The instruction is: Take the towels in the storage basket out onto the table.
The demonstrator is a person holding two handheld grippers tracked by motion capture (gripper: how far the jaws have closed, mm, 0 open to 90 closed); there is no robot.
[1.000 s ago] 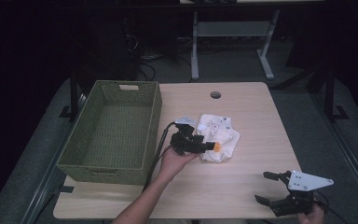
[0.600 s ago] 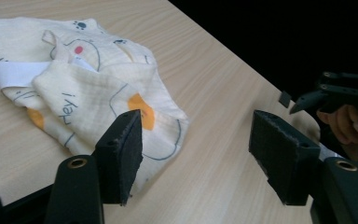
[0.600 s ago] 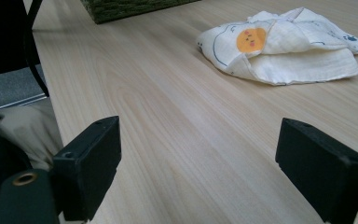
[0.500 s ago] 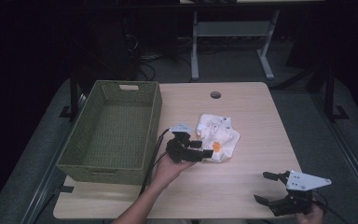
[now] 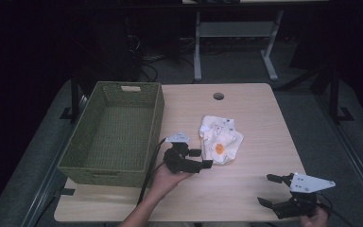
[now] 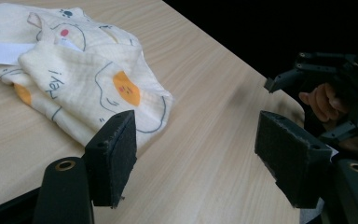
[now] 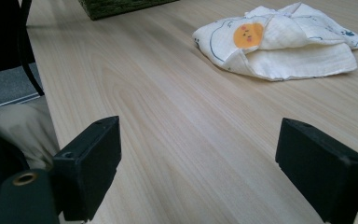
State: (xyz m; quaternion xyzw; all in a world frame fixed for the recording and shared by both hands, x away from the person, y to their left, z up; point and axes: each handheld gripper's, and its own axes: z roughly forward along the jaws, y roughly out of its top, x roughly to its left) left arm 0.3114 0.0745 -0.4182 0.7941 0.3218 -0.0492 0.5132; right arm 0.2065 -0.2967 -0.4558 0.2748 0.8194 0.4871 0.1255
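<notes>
dim lab, cables underfoot

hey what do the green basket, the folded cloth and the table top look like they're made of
Green basket: woven fibre or wicker-like strands, matt, judging by the plaited texture of its walls. Cloth: soft, thin cotton-like fabric, cream with printed orange shapes; it creases and folds limply. Table: pale wood or wood-look laminate, smooth, with visible grain lines.

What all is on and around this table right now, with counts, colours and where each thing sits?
Woven basket: one, green, left side of table.
Printed cloth: one, cream with orange and blue motifs, crumpled at table's middle.
Table: one, light wood, with a round hole near the far edge.
Metal stand: one, grey, on the floor behind.
Left gripper: one, black, open, beside the cloth.
Right gripper: one, black with grey plate, open, near right corner.
</notes>
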